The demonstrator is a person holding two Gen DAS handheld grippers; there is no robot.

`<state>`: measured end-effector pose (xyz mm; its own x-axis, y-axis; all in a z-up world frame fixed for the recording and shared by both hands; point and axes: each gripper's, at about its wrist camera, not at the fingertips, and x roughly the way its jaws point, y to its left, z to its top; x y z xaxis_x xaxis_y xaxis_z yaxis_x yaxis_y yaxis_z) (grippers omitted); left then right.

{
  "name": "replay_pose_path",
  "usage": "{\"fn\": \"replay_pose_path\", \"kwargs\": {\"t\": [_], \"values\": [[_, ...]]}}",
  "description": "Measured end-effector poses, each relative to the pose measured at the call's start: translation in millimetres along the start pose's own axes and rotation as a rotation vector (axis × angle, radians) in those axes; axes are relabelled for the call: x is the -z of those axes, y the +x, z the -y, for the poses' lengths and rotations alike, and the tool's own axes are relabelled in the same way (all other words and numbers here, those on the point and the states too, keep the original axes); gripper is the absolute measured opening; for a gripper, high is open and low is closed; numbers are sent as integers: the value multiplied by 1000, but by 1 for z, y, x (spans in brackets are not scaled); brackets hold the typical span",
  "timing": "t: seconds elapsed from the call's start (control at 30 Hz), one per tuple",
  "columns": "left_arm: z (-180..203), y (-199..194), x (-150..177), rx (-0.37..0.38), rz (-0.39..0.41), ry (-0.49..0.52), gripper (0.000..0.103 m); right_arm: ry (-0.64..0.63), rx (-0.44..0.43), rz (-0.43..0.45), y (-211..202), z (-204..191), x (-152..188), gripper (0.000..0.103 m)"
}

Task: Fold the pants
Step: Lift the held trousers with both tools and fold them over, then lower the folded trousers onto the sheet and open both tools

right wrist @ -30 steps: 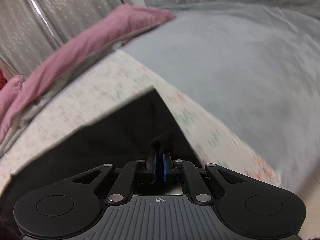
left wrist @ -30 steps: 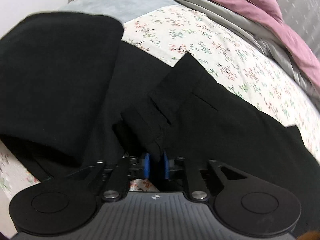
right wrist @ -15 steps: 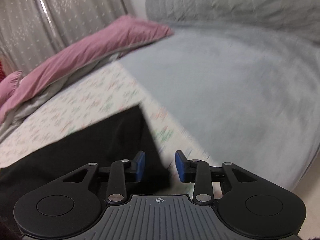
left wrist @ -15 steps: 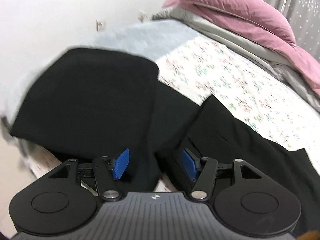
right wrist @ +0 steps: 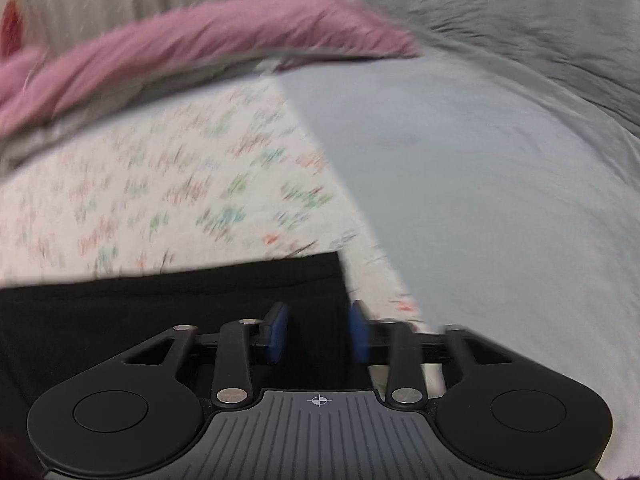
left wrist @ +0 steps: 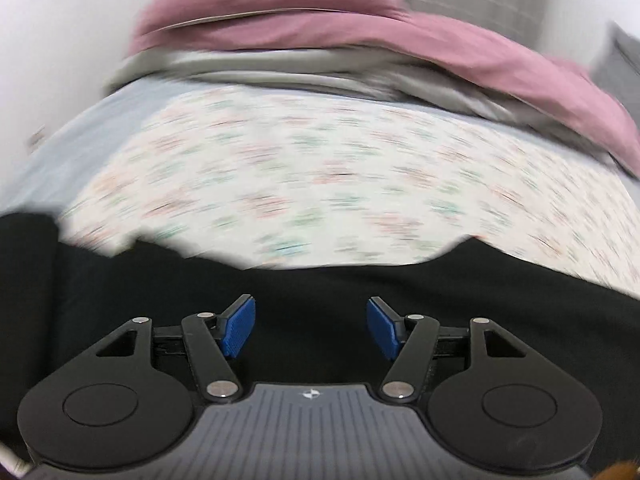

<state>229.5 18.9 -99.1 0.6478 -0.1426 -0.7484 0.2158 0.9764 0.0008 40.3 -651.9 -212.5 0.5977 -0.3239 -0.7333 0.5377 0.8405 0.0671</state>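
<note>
Pants (left wrist: 320, 300), black, lie flat beneath the left gripper (left wrist: 311, 328), whose blue pads (left wrist: 239, 328) are spread wide and opening, with nothing pinched; the cloth fills the near part of that view from left to right. Its far edge runs unevenly across a floral sheet (left wrist: 320, 180), which stretches bare to the piled pink duvet (left wrist: 360, 32) at the far side. The right gripper (right wrist: 317, 332) is closing, its pads apart in the blurred view, and the right edge of the pants passes between them, unpinched. The far right corner of the pants sits just beyond. Right of it lie a strip of floral sheet and a wide grey-blue blanket (right wrist: 500, 200).
</note>
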Motion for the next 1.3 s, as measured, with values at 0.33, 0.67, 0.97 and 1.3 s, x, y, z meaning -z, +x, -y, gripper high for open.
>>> {"fn": "replay_pose_path", "kwargs": {"t": [0.33,0.67,0.97,1.3], "values": [[99,114,-44,94,-113,164,79,-204,187,132,-2,-36,-22,0],[123,129,-30,161,-41,253,21,-178,199,88,35,-39,-9,5],[118,118,-41,107,64,179,21,-106,216,197,-4,-42,-9,12],[68,77,-34,106,64,-14,61,-174,124,128,-22,-62,-2,14]]}}
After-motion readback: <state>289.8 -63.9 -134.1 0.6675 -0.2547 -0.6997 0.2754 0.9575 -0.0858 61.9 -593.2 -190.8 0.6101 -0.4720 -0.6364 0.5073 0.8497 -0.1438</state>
